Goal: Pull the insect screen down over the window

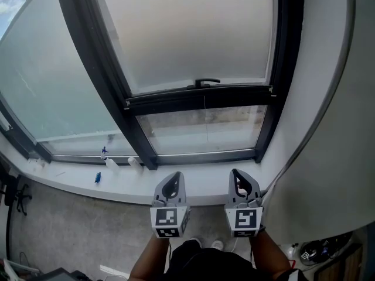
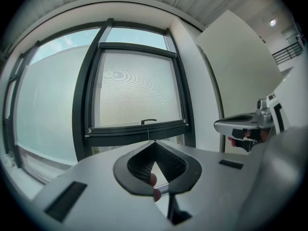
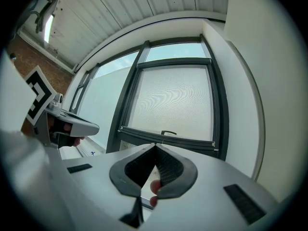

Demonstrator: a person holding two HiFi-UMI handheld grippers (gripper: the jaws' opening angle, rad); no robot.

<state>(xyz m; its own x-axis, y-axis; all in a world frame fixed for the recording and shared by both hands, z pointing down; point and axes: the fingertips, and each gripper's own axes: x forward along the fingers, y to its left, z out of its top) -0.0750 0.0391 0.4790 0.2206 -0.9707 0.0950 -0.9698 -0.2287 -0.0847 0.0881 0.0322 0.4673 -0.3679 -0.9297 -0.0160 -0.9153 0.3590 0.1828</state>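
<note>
The grey insect screen covers most of the dark-framed window, its bottom bar carrying a small black handle. Below the bar a strip of bare glass shows. A thin cord hangs from the bar's middle. My left gripper and right gripper are side by side below the sill, both shut and empty, pointing at the window and apart from it. The same bar and handle appear in the left gripper view beyond the tips, and the bar beyond the right tips.
A white sill runs under the windows with small bottles and a blue item left of the grippers. A white wall stands close on the right. A large fixed pane is to the left. Grey floor lies below.
</note>
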